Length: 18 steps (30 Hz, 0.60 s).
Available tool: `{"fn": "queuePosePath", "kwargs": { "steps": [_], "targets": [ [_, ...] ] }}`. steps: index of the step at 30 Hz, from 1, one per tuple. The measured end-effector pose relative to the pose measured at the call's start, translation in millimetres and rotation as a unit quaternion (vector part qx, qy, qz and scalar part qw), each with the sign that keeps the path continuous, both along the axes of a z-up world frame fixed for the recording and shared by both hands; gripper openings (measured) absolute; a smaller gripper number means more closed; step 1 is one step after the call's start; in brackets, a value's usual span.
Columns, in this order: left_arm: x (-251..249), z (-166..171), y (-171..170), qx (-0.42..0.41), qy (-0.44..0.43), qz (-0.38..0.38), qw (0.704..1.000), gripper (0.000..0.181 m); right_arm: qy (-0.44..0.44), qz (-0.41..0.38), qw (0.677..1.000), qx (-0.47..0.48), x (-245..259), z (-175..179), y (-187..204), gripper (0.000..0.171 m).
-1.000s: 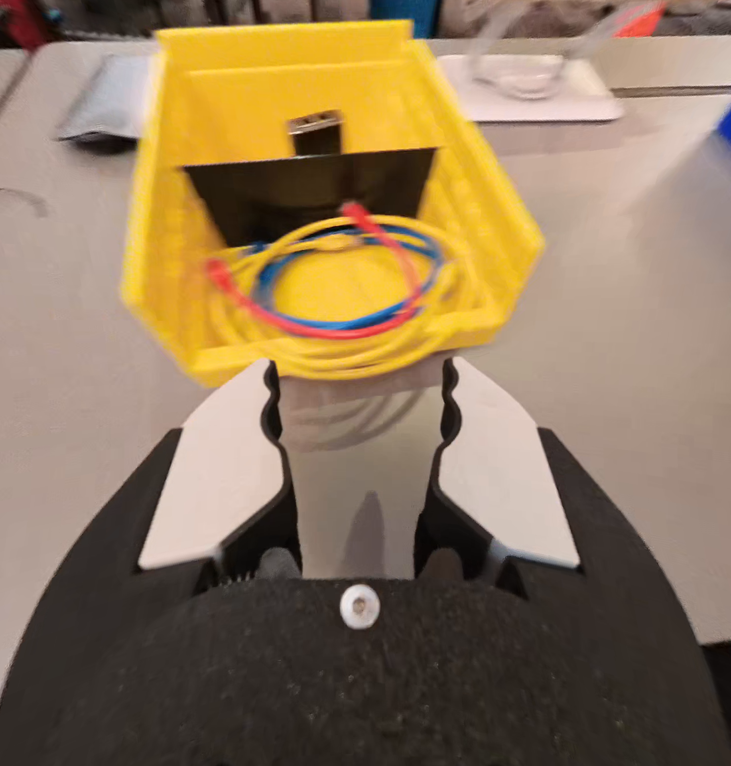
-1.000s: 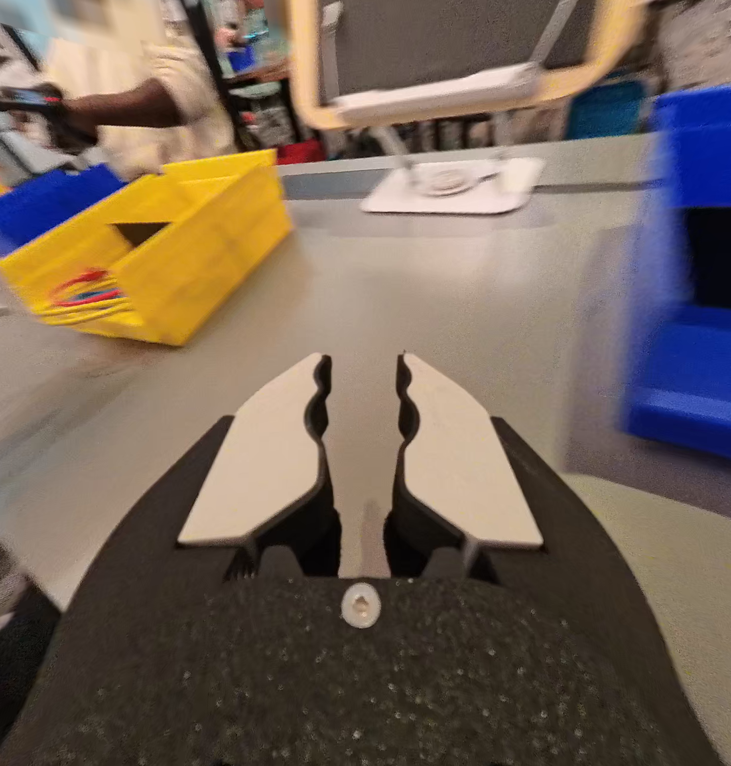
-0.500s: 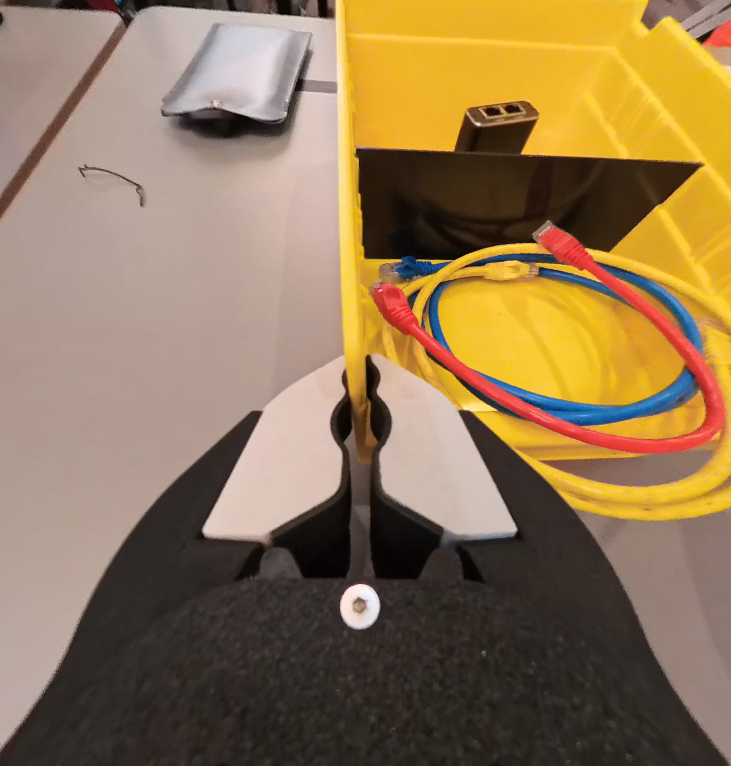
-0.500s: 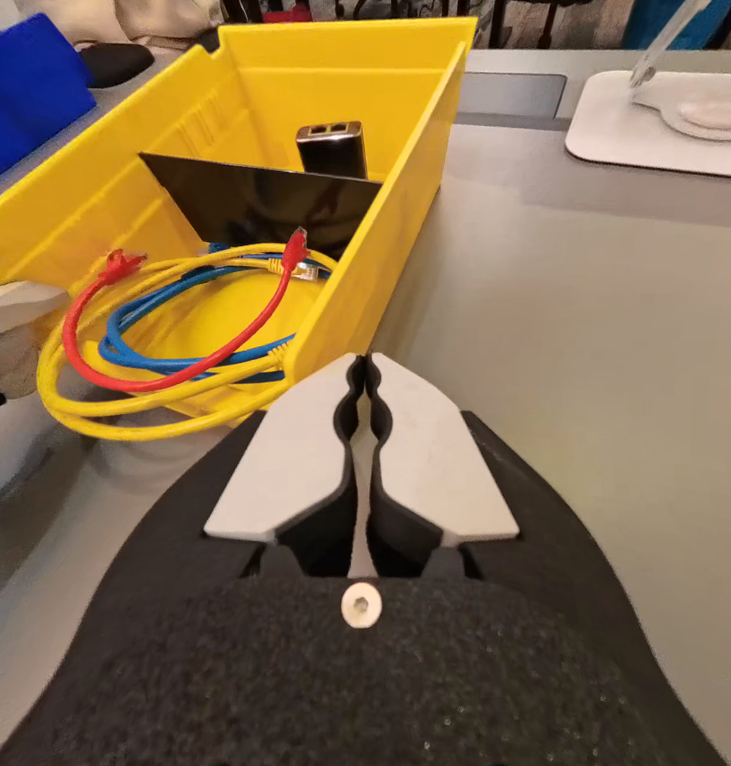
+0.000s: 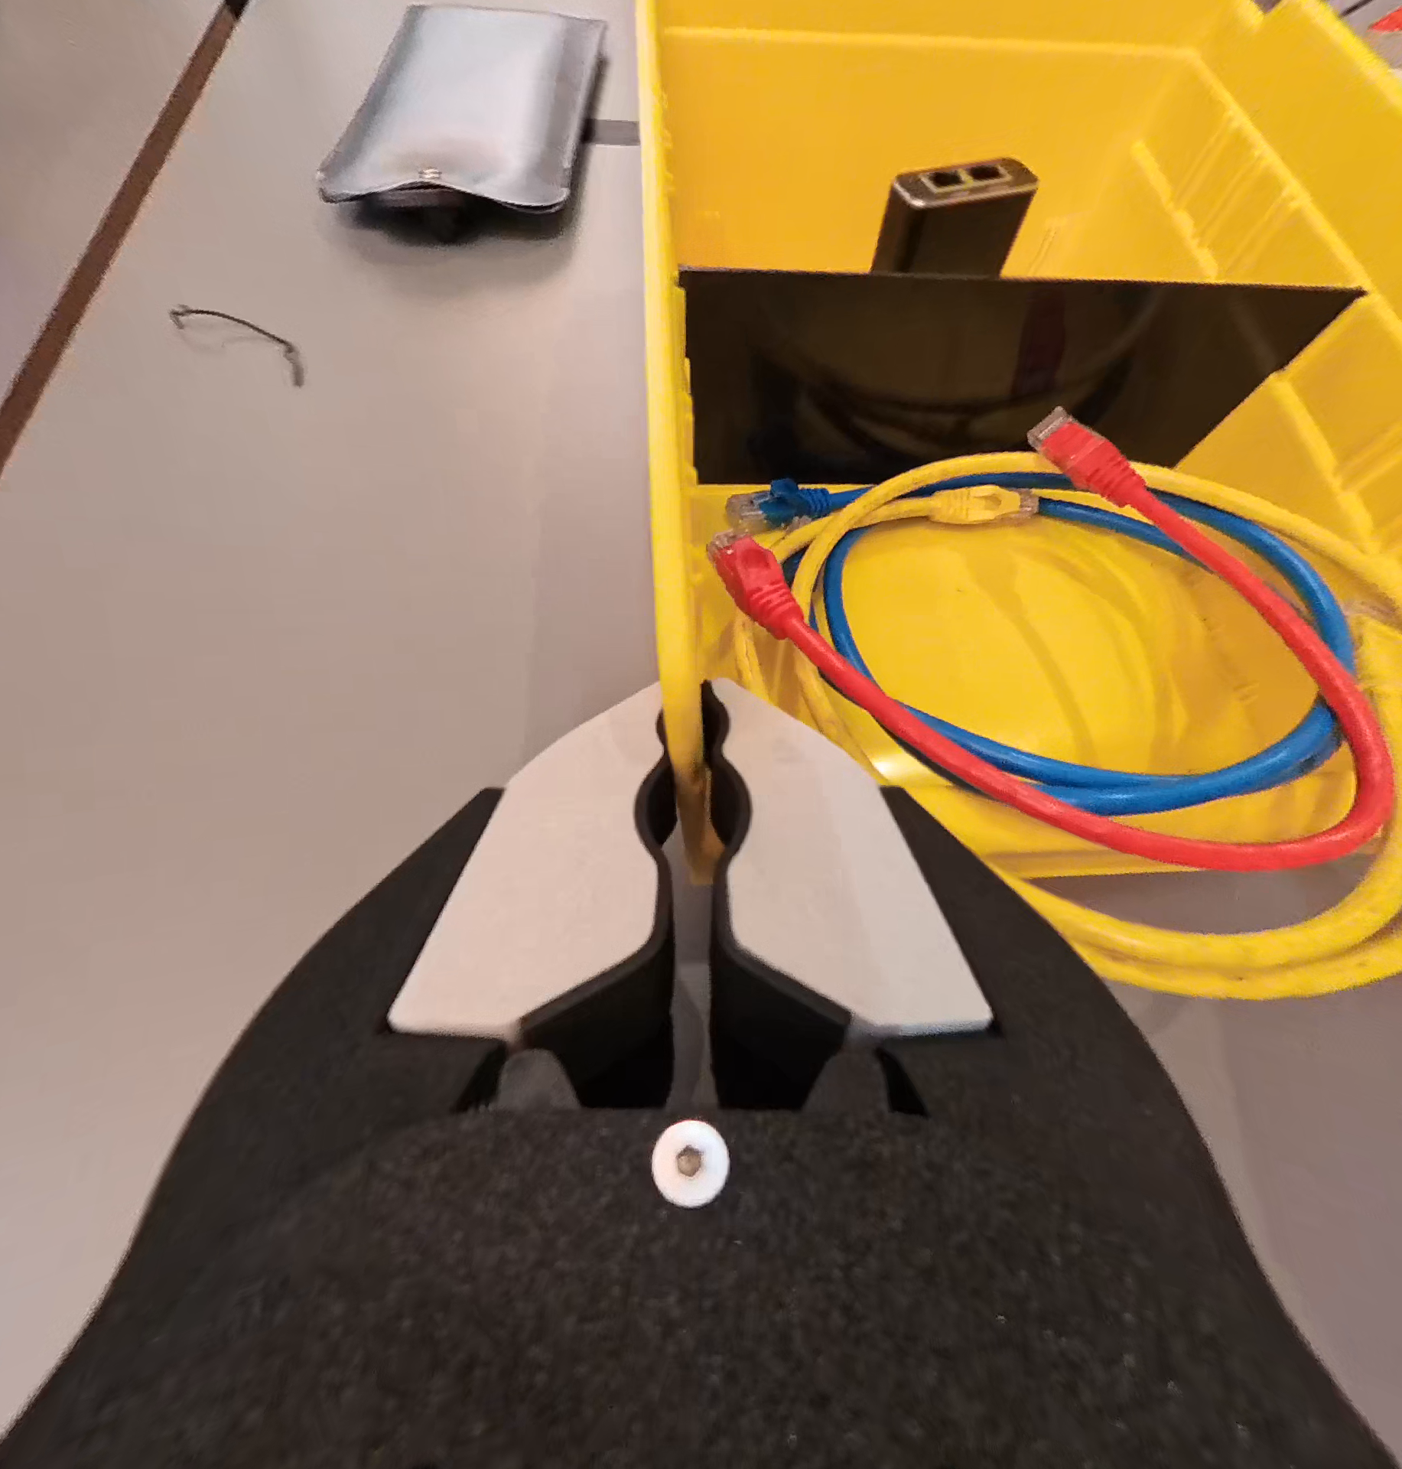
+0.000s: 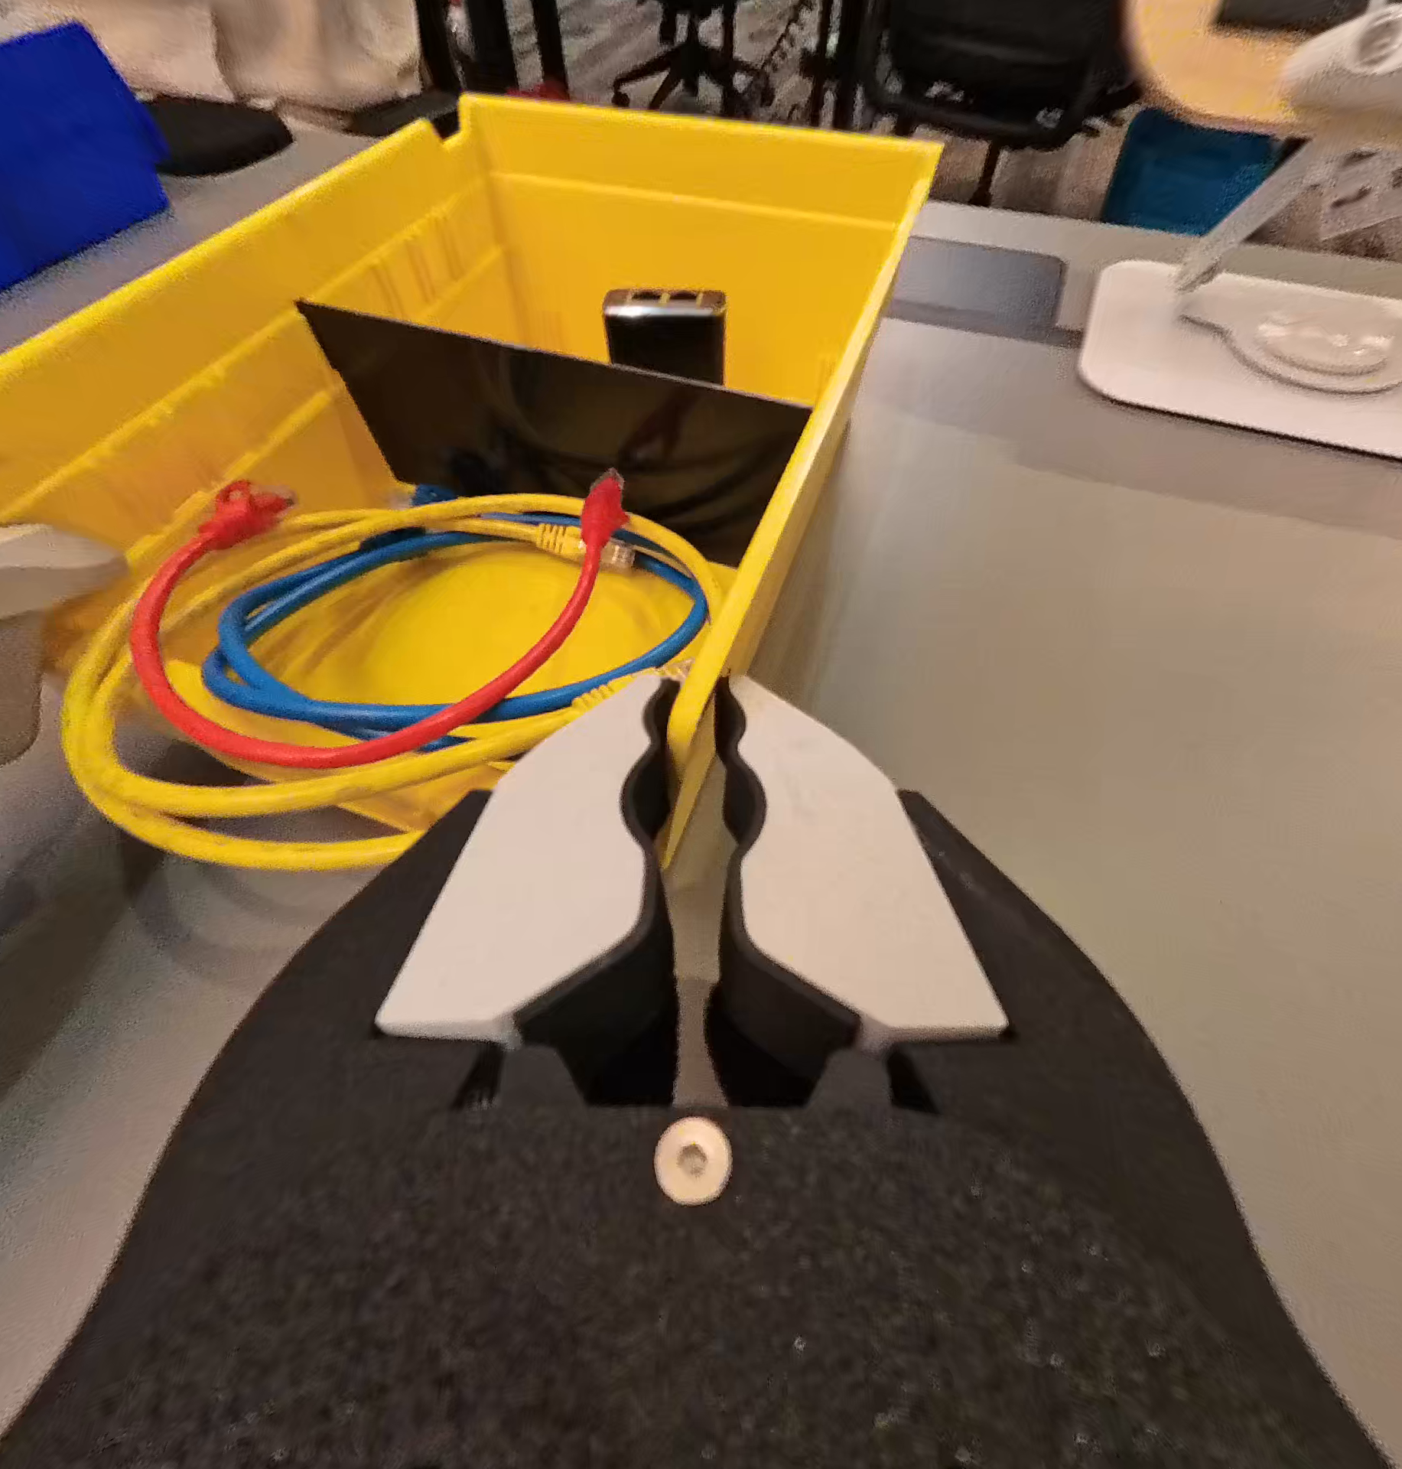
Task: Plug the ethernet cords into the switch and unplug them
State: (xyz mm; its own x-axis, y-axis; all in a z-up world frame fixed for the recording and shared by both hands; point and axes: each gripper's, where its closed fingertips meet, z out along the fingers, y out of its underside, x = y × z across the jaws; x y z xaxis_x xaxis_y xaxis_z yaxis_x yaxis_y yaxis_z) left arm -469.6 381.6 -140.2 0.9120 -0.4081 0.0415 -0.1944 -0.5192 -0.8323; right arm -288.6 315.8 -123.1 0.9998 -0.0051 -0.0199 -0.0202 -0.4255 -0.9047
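Note:
A yellow bin (image 5: 880,103) stands on the grey table. Its front compartment holds coiled red (image 5: 749,576), blue (image 5: 793,501) and yellow (image 5: 1238,978) ethernet cords, the yellow loop hanging out over the low front edge. Behind a black divider (image 5: 960,366) the dark switch (image 5: 960,215) stands upright, its two ports facing up and empty. My left gripper (image 5: 685,715) is shut on the front end of the bin's left wall. My right gripper (image 6: 693,699) is shut on the front end of the bin's (image 6: 681,199) right wall. The switch (image 6: 666,334) and the cords (image 6: 300,751) also show in the right wrist view.
A grey pouch (image 5: 459,111) and a thin bent wire (image 5: 236,334) lie on the table left of the bin. A white flat stand (image 6: 1238,366) sits at the back right. A blue bin (image 6: 46,151) is at the far left. Chairs stand beyond the table. The grippers' ends are close to 20 centimetres from one another.
A second ago both grippers were open and off the bin. Each has since moved to a front corner and shut on a side wall. In the last half second little moved.

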Motion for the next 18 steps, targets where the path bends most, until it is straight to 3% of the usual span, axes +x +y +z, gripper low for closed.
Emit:
{"fn": "queuePosePath", "kwargs": {
  "steps": [10,11,13,14,18],
  "targets": [
    [-22.0,0.4,6.4,0.004,-0.021,0.005,1.0,0.002,0.005,0.02,1.0,0.015,-26.6,1.0,1.8,0.012],
    [-21.1,0.8,4.5,0.001,-0.019,0.005,1.0,0.007,0.016,0.035,0.999,0.014,-26.2,1.5,0.6,0.013],
    [-23.7,8.7,-1.7,0.006,-0.016,0.014,1.0,0.039,0.033,0.088,0.995,0.016,-24.6,7.9,-10.4,0.025],
    [-27.6,15.6,-6.5,0.012,-0.011,0.02,1.0,0.045,0.033,0.115,0.993,0.019,-19.6,12.6,-20.3,0.03],
    [-45.5,40.2,-34.0,0.028,0.011,0.033,0.999,0.054,0.024,0.174,0.984,0.026,38.7,26.3,-72.1,0.033]
  ]
}}
